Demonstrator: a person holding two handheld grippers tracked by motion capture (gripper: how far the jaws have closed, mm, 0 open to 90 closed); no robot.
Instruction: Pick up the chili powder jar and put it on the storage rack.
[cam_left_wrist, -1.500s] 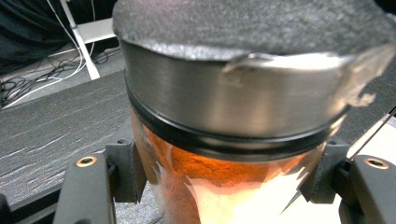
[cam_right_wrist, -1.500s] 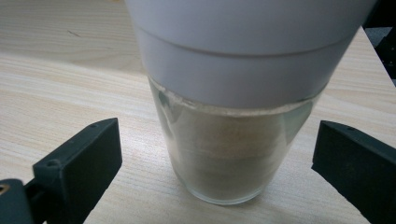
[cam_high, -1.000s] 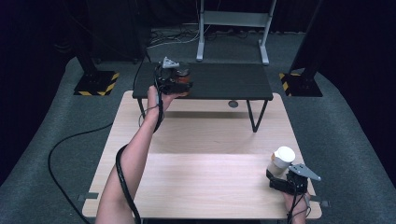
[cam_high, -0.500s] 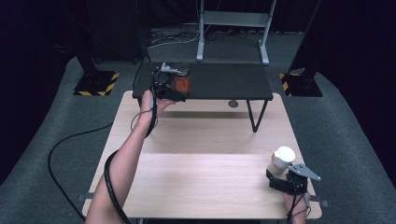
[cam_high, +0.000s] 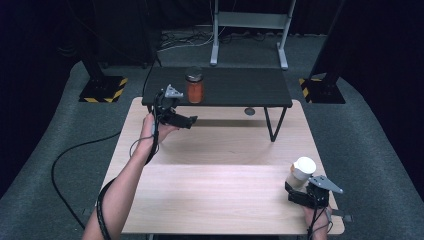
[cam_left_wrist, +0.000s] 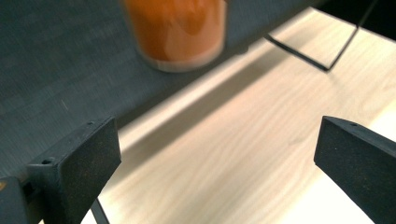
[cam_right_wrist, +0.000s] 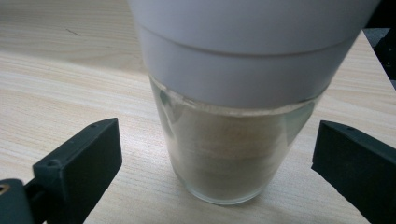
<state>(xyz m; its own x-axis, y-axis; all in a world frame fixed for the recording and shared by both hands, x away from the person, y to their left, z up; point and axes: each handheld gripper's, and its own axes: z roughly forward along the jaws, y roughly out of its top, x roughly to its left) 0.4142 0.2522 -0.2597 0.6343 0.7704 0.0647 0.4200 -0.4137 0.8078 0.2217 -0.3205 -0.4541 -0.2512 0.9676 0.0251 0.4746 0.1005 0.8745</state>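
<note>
While left gripper (cam_high: 186, 120) gapes, orange jar (cam_high: 194, 85) beyond, apart.

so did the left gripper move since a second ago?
Yes. The left gripper backed off the dark shelf toward the person, jaws just opened, leaving the orange jar.

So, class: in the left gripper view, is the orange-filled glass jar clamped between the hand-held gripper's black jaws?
No: the orange-filled glass jar stands on the dark low table, beyond the open left hand-held gripper.

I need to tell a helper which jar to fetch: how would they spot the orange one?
Find the low black table beyond the wooden table. The orange jar stands upright near its left end, dark-lidded with orange contents, unlike the white-lidded jar on the wood.
</note>
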